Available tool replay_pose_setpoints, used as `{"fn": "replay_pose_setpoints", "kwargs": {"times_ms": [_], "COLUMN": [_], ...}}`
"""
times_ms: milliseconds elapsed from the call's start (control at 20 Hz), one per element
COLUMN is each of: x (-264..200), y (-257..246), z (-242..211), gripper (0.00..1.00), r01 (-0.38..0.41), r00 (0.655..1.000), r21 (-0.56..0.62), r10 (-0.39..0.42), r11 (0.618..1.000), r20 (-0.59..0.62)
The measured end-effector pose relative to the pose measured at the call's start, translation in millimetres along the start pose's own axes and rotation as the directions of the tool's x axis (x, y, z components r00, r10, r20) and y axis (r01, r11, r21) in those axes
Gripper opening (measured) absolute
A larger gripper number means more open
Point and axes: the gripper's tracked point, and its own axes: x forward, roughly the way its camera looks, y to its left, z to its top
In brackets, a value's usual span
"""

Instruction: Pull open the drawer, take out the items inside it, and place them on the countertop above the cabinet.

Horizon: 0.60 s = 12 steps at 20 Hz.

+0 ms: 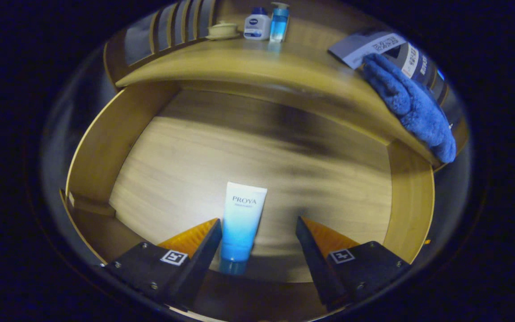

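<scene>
Looking along my fingers, I have the gripper (pixel 257 226) spread wide over the pulled-out drawer (pixel 92 147), and the white-and-blue tube (pixel 242 223) lies flat on the drawer floor between them, close beside my left finger and well apart from the right, its cap end toward me. Nothing is gripped yet — both fingers stand clear of it, as far as I can tell. To take it well, I judge I should shift a little to the left so the tube sits centred, come down until the tips straddle its body, and close across the narrow width rather than on the soft flat end, which could squash and slip. The drawer floor around the tube is bare, so I have plenty of room to lower and close; the near front wall sits just under my fingers and the side walls are well off. The tighter edge is overhead: the countertop (pixel 257 67) juts over the back of the drawer, so I would lift straight up and back toward me before going over it. On top, a blue towel (pixel 411 107) drapes over the right edge, and a small jar (pixel 223 30) and two bottles (pixel 267 23) stand at the back — the middle looks free for setting down.
</scene>
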Motion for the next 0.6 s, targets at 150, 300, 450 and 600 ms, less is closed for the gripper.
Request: {"fn": "replay_pose_setpoints", "kwargs": {"times_ms": [150, 300, 450, 600], "x": [5, 10, 14, 10], "y": [3, 10, 14, 7], "z": [-6, -10, -12, -11], "gripper": [1.0, 0.99, 0.66, 0.43], "r01": [-0.005, -0.021, -0.033, -0.01], "r00": [0.999, 0.997, 0.996, 0.997], "r21": [-0.007, -0.004, 0.021, 0.019], "r10": [0.004, 0.02, 0.034, 0.012], "r11": [1.0, 1.0, 0.999, 1.0], "r20": [-0.047, -0.076, -0.087, -0.078]}}
